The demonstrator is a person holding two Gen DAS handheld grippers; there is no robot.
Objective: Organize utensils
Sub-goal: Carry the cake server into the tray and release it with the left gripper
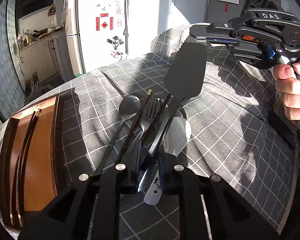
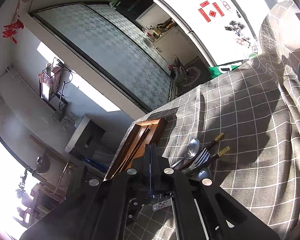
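Left wrist view: the left gripper (image 1: 149, 177) sits low over a pile of cutlery on the grey cloth with a white grid (image 1: 230, 132), its jaws spread, with the utensil handles lying between the two black fingers (image 1: 130, 172). The pile comprises a dark metal spoon (image 1: 129, 108), a metal fork (image 1: 150, 112), a pair of dark chopsticks with brass ends (image 1: 138, 118), a white ceramic soup spoon bearing black characters (image 1: 177, 136), and a black flat-bladed spatula (image 1: 185, 74) whose blade rises toward the far side. Whether the fingers touch any handle cannot be told. To the left, apart from the pile, lies a brown wooden tray (image 1: 40, 156) holding a second pair of dark chopsticks (image 1: 26, 140). The right gripper (image 1: 194, 33) is held raised at upper right by a hand (image 1: 292, 92), above the spatula blade (contact between them cannot be judged).

Right wrist view: the right gripper (image 2: 151, 154) has its jaws pressed together, with a thin blue strip showing along the seam and nothing visible between them. Beyond it lie the wooden tray (image 2: 160, 126), the spoon (image 2: 192, 148), the fork (image 2: 200, 158) and the brass chopstick ends (image 2: 220, 137). A white refrigerator with red stickers (image 2: 210, 26) stands behind the cloth.
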